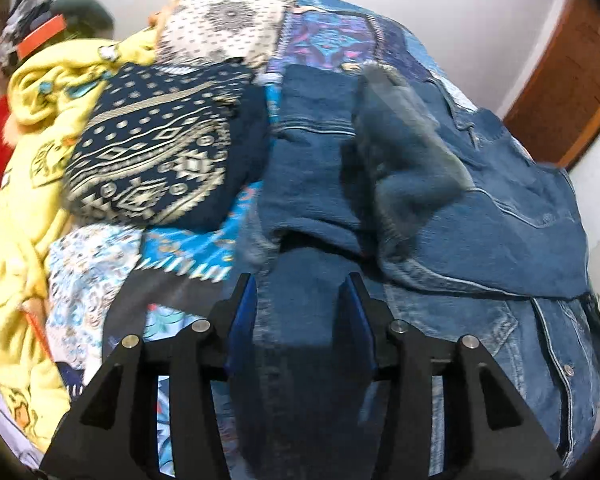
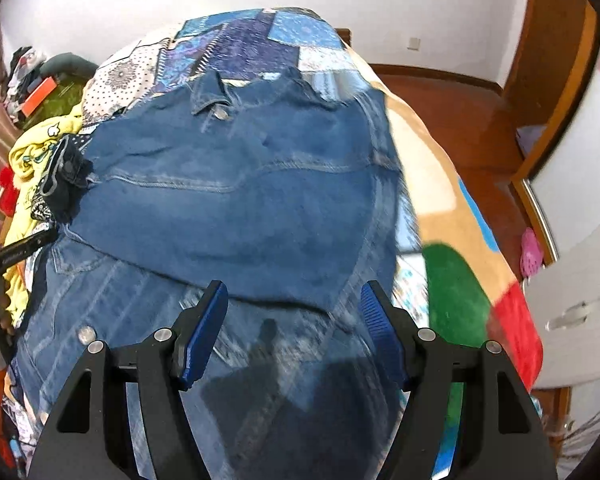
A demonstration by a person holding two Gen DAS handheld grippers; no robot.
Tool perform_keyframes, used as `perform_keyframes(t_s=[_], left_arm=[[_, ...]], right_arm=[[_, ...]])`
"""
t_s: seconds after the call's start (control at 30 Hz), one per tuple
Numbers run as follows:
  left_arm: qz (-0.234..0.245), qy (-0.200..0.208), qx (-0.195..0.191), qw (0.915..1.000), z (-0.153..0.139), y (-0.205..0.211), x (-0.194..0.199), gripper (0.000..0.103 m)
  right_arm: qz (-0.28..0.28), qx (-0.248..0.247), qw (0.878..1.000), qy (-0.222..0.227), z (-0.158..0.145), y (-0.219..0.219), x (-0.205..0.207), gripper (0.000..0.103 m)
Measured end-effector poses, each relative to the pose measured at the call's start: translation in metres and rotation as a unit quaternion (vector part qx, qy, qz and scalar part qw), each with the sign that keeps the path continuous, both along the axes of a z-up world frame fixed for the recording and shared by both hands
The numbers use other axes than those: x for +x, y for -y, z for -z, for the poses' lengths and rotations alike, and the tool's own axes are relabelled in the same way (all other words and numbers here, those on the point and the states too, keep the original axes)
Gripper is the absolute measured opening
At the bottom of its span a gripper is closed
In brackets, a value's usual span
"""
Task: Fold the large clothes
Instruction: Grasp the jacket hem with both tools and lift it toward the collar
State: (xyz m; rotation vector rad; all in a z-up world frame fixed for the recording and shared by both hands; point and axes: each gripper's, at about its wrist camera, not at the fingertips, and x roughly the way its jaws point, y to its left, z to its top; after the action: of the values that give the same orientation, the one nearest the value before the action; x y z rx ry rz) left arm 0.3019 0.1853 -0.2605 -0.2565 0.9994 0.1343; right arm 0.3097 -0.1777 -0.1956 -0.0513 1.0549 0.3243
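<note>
Mid-fold: denim jacket [image 2: 236, 184] lies spread on the bed [image 2: 452, 184]. Left hand-held gripper [image 1: 300, 304] part open over its sleeve, gripping nothing. Right hand-held gripper [image 2: 296, 320] wide, empty. Next, probably: pinch an edge, fold inward.

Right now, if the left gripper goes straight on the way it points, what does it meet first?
Most likely the denim jacket: the left gripper stands open, tilted down over its blue cloth, with nothing seen between. How close it is, the blurred picture does not tell.
</note>
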Motion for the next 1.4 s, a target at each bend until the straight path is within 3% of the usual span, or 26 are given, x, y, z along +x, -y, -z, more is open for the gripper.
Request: perform_keyframes(t_s=[0.1,0.2,0.23,0.33,0.5,0.57,0.73,0.87,1.0,1.2,1.4], left_arm=[[-0.005,-0.002,-0.003,1.0,-0.003,-0.009,-0.006,0.045],[0.016,0.002,0.026,0.9995,-0.013,-0.004,-0.014,0.046],[0.023,0.002,0.037,0.9991,-0.016,0.0,-0.014,0.049],[0.037,0.007,0.056,0.9978,-0.023,0.009,-0.014,0.06],[0.054,0.007,0.051,0.9972,-0.032,0.017,-0.018,0.068],[0.057,0.004,0.058,0.9967,-0.035,0.019,-0.02,0.072],[0.064,0.0,0.059,0.9962,-0.044,0.017,-0.036,0.073],[0.059,-0.002,0.058,0.9966,-0.046,0.01,-0.053,0.084],[0.051,-0.02,0.033,0.9979,-0.038,0.0,-0.067,0.084],[0.03,-0.051,-0.039,0.9975,-0.013,-0.008,-0.089,0.084],[0.029,-0.065,-0.126,0.9895,0.01,-0.003,-0.108,0.084]], right_arm=[[-0.008,-0.006,1.0,0.004,0.002,-0.015,0.012,0.066],[-0.01,-0.006,1.0,-0.001,0.007,-0.023,0.018,0.074],[-0.01,-0.004,1.0,-0.008,0.012,-0.026,0.021,0.079],[-0.005,-0.004,0.999,-0.04,0.029,-0.029,0.027,0.079],[-0.007,-0.011,0.998,-0.069,0.045,-0.03,0.025,0.08],[-0.012,-0.014,0.998,-0.067,0.04,-0.029,0.019,0.08],[-0.003,0.004,0.999,-0.048,0.015,-0.012,-0.003,0.08],[0.013,0.017,0.999,-0.03,-0.002,0.01,-0.026,0.08],[0.032,0.019,0.999,-0.024,-0.008,0.033,-0.048,0.08],[0.062,0.039,0.996,-0.044,0.0,0.054,-0.065,0.081],[0.077,0.097,0.989,-0.084,0.021,0.065,-0.082,0.081]])
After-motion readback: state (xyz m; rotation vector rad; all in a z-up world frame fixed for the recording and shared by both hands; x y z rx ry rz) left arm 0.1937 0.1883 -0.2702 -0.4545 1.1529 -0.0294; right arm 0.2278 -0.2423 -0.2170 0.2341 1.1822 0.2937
